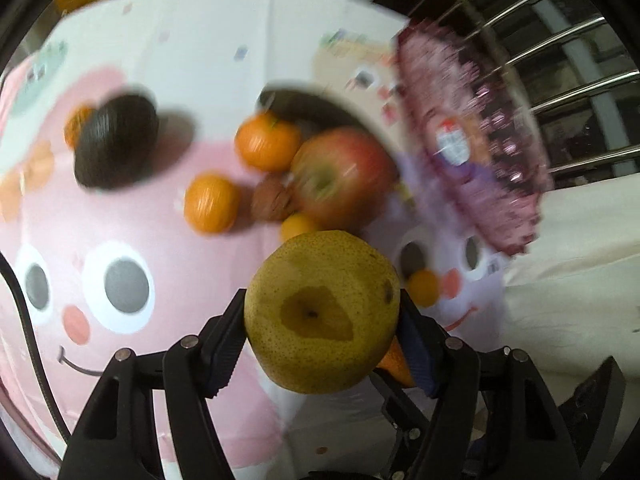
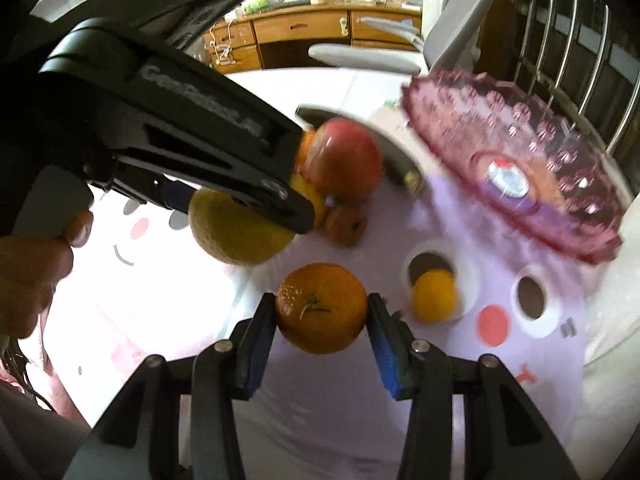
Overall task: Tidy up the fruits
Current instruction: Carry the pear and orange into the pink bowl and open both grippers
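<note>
My left gripper is shut on a yellow-green pear, held above the cartoon tablecloth. In the right wrist view the same pear hangs under the left gripper's black body. My right gripper is shut on an orange mandarin. A pink glass fruit plate stands at the right, also seen in the right wrist view. A red apple lies beside two mandarins, a walnut and a dark avocado.
A small yellow-orange fruit lies on the cloth near the plate. Metal railing bars stand behind the plate. A wooden cabinet is at the back. The cloth's right edge drops to a cream surface.
</note>
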Demonstrator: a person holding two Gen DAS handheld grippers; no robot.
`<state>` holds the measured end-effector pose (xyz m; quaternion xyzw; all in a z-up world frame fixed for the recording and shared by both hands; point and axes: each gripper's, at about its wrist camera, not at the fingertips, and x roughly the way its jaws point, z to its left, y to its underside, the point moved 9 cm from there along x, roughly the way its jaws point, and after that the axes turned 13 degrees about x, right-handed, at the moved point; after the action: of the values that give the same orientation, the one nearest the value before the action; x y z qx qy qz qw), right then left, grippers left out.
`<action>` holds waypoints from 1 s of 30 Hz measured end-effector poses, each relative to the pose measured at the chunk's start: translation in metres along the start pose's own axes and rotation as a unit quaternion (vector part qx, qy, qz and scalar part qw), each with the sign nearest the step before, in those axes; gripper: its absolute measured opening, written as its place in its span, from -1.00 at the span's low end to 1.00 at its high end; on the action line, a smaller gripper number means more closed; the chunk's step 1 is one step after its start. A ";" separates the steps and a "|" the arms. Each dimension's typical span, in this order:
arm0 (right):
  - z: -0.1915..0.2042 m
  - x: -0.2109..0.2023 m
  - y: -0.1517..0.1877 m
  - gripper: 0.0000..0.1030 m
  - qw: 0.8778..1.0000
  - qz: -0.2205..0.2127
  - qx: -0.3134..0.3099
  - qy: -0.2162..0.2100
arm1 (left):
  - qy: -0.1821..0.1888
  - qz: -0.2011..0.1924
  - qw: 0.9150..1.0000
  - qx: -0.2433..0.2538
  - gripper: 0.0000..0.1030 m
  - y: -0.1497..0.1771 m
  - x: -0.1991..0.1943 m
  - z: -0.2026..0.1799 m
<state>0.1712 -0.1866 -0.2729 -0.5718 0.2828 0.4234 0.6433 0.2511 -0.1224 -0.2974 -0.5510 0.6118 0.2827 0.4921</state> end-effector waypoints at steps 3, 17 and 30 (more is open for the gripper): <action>-0.007 -0.017 -0.016 -0.12 1.000 -0.016 0.004 0.001 | -0.003 -0.038 0.999 0.022 0.32 -0.024 -0.028 -0.017; -0.106 -0.037 -0.088 -0.12 0.994 -0.056 0.084 0.042 | -0.040 -0.109 0.988 0.097 0.32 -0.122 -0.035 -0.085; -0.157 -0.001 -0.087 -0.11 0.991 -0.003 0.118 0.056 | -0.070 -0.044 0.987 0.138 0.32 -0.150 0.054 -0.118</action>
<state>0.2647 -0.3384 -0.2583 -0.5157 0.3646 0.3527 0.6905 0.3649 -0.2832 -0.2753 -0.4829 0.5842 0.2121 0.6168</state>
